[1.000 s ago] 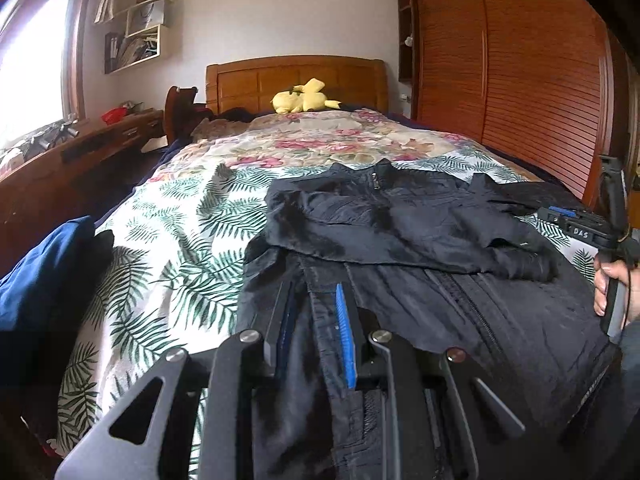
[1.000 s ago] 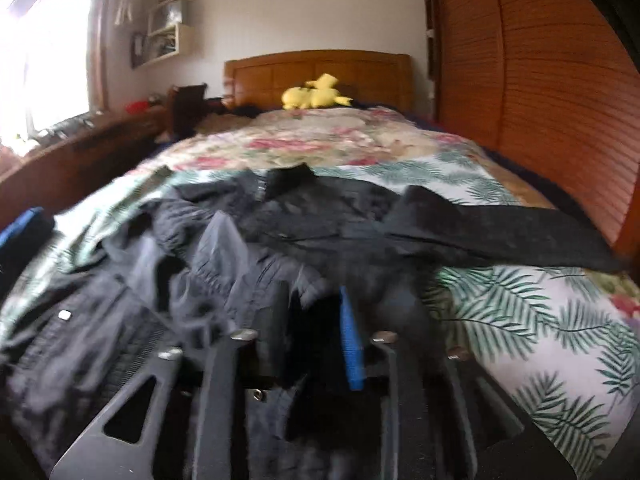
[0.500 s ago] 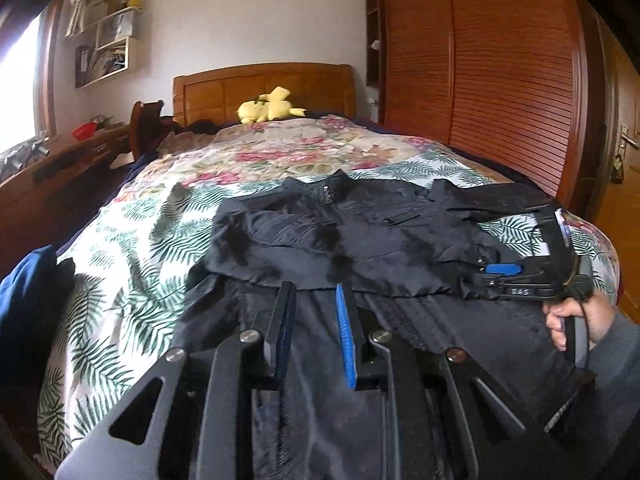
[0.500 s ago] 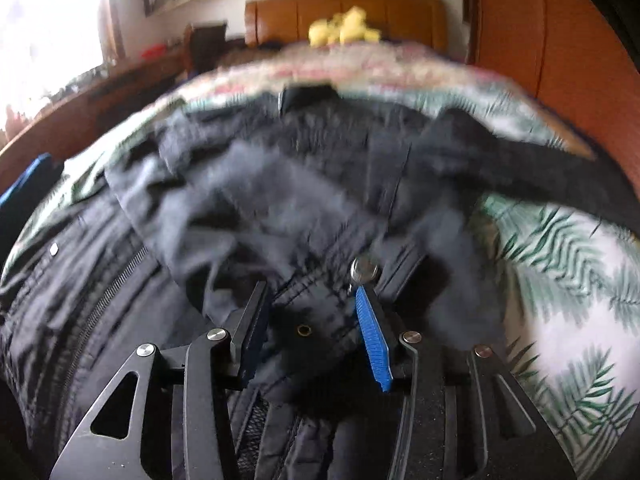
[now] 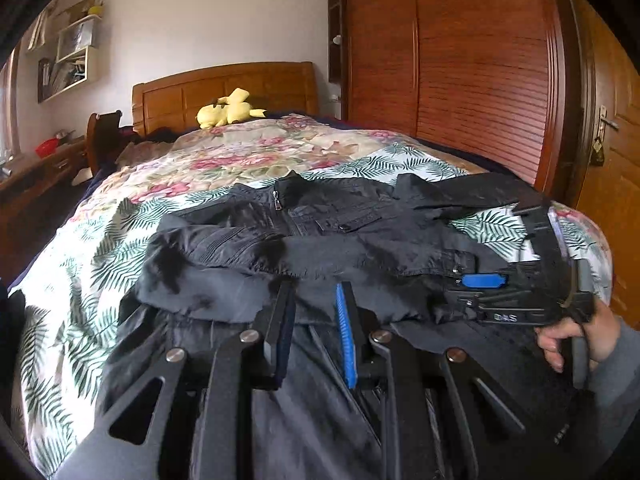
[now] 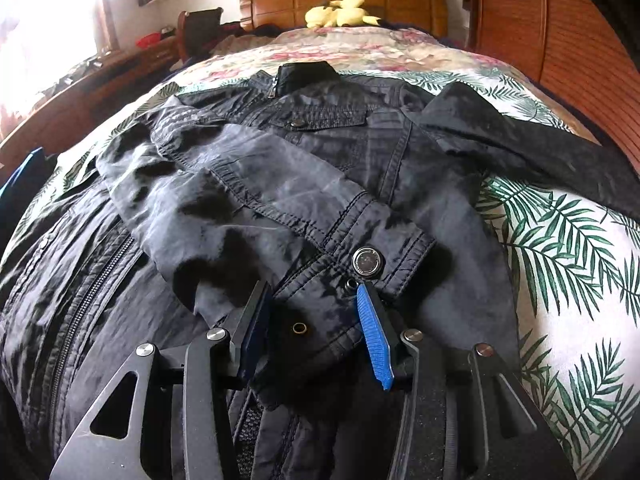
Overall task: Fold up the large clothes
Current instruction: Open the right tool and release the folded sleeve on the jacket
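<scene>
A black jacket [image 6: 320,152] lies spread on the bed [image 6: 568,264], collar toward the far headboard [image 5: 224,88]. One sleeve is folded across its front and ends in a cuff with a round metal snap [image 6: 368,261]; the other sleeve stretches out to the right over the bedcover. The cloth is thin, crinkled and a little shiny, with stitched seams, a buttoned chest pocket and a coarse zipper [image 6: 84,308] running down the near left part.

The right hand-held gripper [image 6: 316,316] is just above the cuff. Its jaws have just been opening and now stand apart, with the cuff fabric between them but the pads not pressing on it. The left hand-held gripper [image 5: 316,328] hovers over the near lower part of the jacket with a narrow gap between its jaws; nothing is pinched between them. In the left wrist view a hand [image 5: 576,336] in a grey sleeve holds the right gripper at the right edge.

The bedcover has green palm leaves near and pink flowers farther away. A yellow plush toy [image 5: 228,112] rests by the wooden headboard. A slatted wooden wardrobe [image 5: 460,72] stands on the right, a wooden surface [image 6: 92,84] with small clutter on the left, and wall shelves [image 5: 68,60] hang above it.
</scene>
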Available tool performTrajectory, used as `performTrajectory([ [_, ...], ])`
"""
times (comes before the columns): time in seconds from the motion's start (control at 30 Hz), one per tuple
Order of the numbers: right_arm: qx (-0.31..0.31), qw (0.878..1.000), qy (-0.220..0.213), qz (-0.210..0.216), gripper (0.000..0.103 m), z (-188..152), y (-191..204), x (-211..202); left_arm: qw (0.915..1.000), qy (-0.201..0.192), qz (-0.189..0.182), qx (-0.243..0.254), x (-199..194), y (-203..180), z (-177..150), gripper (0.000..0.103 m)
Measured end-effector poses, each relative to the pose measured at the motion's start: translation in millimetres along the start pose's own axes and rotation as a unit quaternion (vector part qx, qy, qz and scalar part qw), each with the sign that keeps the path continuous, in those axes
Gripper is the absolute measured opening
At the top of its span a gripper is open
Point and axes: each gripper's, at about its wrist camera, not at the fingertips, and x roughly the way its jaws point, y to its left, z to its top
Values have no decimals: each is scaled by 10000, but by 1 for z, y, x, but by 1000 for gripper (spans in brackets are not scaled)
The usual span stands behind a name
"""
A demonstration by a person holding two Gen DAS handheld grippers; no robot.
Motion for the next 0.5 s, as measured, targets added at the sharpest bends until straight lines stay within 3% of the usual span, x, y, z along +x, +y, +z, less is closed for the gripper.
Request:
performTrajectory([
  [0.27, 1, 10000, -40, 4, 45, -1, 1, 0, 9997, 172, -80, -183, 44, 6, -19, 18],
  [0.5, -46, 9999, -106, -25, 45, 0, 1, -3, 9992, 248, -147, -265, 52, 8, -29, 18],
])
